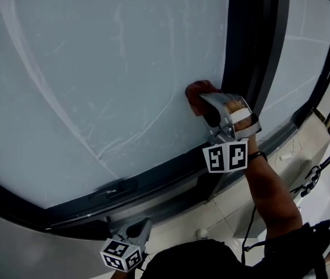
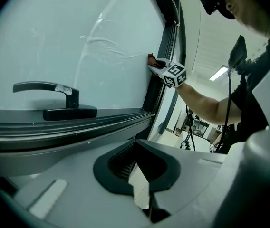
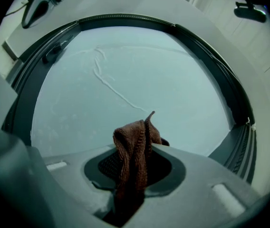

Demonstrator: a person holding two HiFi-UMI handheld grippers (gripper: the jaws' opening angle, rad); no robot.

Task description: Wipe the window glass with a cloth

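Cloth (image 3: 134, 146) (in hand-held gripper (image 1: 207, 110)) meets glass (image 1: 95, 68) beside frame (image 1: 252, 51).

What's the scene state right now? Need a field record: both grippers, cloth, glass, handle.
right gripper: shut on the brown cloth, raised to the window
left gripper: shut, nothing between its jaws, held low below the window
brown cloth position: appears pressed to the window glass, close beside the dark frame on the right
glass condition: thin pale streaks run across the pane
window handle: dark lever on the lower frame, horizontal, untouched
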